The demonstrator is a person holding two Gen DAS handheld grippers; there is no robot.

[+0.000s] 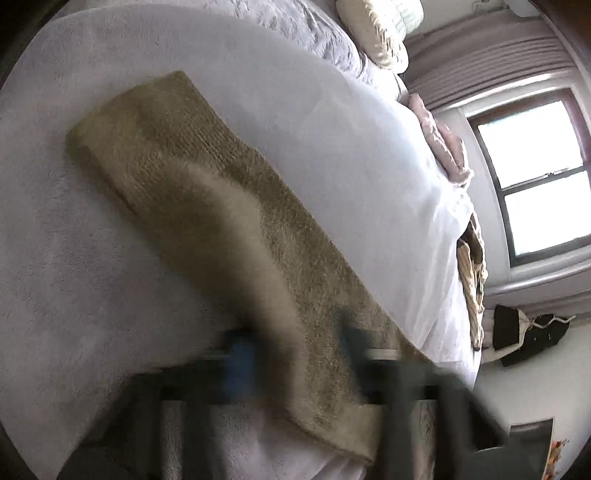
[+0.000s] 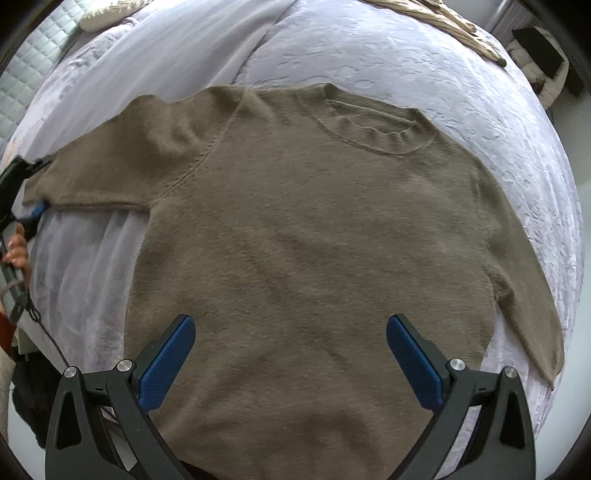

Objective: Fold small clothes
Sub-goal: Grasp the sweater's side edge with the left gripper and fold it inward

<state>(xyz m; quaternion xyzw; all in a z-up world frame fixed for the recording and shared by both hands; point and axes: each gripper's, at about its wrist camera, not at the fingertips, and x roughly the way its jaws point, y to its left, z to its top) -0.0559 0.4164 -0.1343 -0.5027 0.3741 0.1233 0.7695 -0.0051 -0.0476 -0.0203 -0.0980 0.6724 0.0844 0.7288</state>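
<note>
I am looking at a wide bed covered in pale lilac textured bedding [image 2: 424,74], and on it, spread flat and front up, lies the olive-brown fuzzy knit sweater [image 2: 295,240], its ribbed round neckline towards the far side. One sleeve [image 1: 207,206] stretches out to the left across the smoother pale sheet [image 1: 351,129]; the other runs down along the bed's right edge.

Beyond the bed, my left camera shows a dark-framed window [image 1: 535,177] with pleated mauve curtains [image 1: 491,51] above it, cream pillows [image 1: 384,33] at the head and a cream cable-knit garment [image 1: 472,280] draped over the bed's far edge. I can read no labels, brands or writing anywhere.

My right gripper [image 2: 290,328] hangs above the sweater's lower body with its blue pads [image 2: 170,365] spread wide and nothing between them.

My left gripper [image 1: 295,354] is badly blurred in its own view, with the sleeve lying between its fingers; the frames alone do not resolve the pads, yet I take it as clenched on the sleeve. From the right camera I see it at the cuff end, a hand [image 2: 16,251] holding its handle.
</note>
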